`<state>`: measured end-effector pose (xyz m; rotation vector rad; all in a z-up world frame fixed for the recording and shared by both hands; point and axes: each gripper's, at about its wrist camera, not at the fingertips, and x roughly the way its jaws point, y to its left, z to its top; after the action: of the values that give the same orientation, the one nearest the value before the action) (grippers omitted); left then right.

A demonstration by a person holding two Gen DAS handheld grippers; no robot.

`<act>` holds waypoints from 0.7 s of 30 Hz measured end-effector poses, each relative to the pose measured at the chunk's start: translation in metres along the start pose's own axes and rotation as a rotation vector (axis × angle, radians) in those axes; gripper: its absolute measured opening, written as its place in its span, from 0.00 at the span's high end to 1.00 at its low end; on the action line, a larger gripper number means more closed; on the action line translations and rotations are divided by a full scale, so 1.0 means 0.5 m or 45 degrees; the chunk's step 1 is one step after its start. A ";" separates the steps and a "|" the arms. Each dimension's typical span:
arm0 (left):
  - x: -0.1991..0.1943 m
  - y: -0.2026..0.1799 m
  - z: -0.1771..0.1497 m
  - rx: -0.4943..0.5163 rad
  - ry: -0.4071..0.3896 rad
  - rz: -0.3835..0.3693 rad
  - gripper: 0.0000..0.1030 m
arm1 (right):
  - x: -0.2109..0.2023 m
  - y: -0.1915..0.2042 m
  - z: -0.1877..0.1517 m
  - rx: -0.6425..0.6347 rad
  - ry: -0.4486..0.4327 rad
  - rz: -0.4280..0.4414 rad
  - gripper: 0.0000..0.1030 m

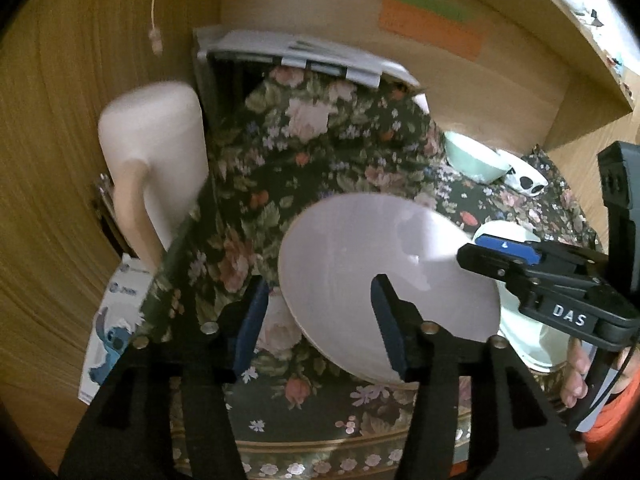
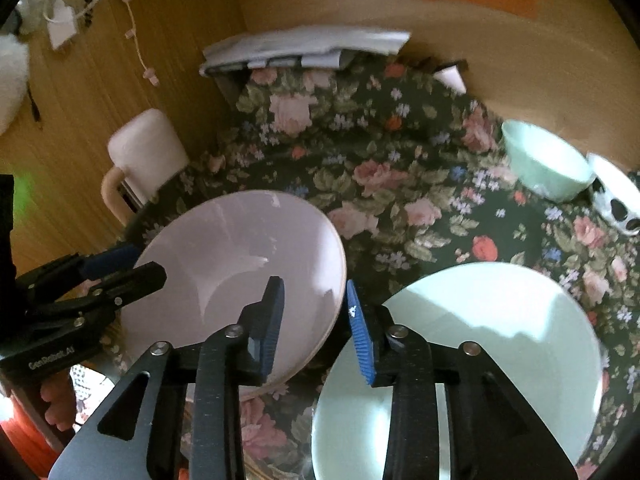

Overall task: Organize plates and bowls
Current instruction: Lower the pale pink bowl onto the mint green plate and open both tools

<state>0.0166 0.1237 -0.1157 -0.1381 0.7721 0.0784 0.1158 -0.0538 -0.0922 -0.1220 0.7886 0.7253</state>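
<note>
Pink plate (image 2: 240, 276) tilted, near rim raised off floral tablecloth (image 2: 360, 168), beside mint plate (image 2: 480, 344), presumably for stacking. Right gripper (image 2: 314, 320) spread wide, straddling pink rim, unclenched. Left gripper (image 1: 316, 320) likewise released, straddling opposite rim. Mint bowl (image 2: 544, 164) and spotted bowl (image 2: 616, 200) grouped far right.

Both wrist cameras look steeply down, close over the pink plate (image 1: 384, 280) (image 2: 240, 276). The left views from its left, the right from its right.

Floral tablecloth (image 1: 320, 140) over tabletop; white mug (image 1: 156, 152) at left edge, folded papers (image 1: 288, 50) behind, cartoon-printed box (image 1: 112, 328) below.
</note>
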 end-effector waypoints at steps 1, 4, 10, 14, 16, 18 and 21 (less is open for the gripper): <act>-0.006 -0.001 0.005 -0.005 -0.008 -0.003 0.44 | -0.009 0.001 0.001 -0.008 -0.016 -0.001 0.63; -0.020 -0.006 0.021 -0.020 -0.033 -0.022 0.41 | -0.037 0.005 0.006 -0.044 -0.072 -0.025 0.57; -0.051 -0.039 0.052 -0.009 -0.116 -0.055 0.28 | -0.079 -0.017 0.009 -0.074 -0.161 -0.091 0.46; -0.064 -0.072 0.075 0.009 -0.167 -0.084 0.18 | -0.105 -0.053 0.010 -0.046 -0.194 -0.121 0.45; -0.067 -0.095 0.088 0.035 -0.192 -0.086 0.15 | -0.117 -0.068 0.010 -0.037 -0.207 -0.134 0.45; -0.069 -0.113 0.097 0.054 -0.210 -0.088 0.14 | -0.132 -0.091 0.012 -0.025 -0.226 -0.154 0.45; -0.062 -0.146 0.114 0.085 -0.221 -0.102 0.13 | -0.152 -0.118 0.015 -0.012 -0.255 -0.185 0.45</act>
<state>0.0427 0.0596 -0.0465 -0.0974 0.5947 -0.0116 0.1214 -0.1372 -0.0444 -0.1123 0.5791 0.5932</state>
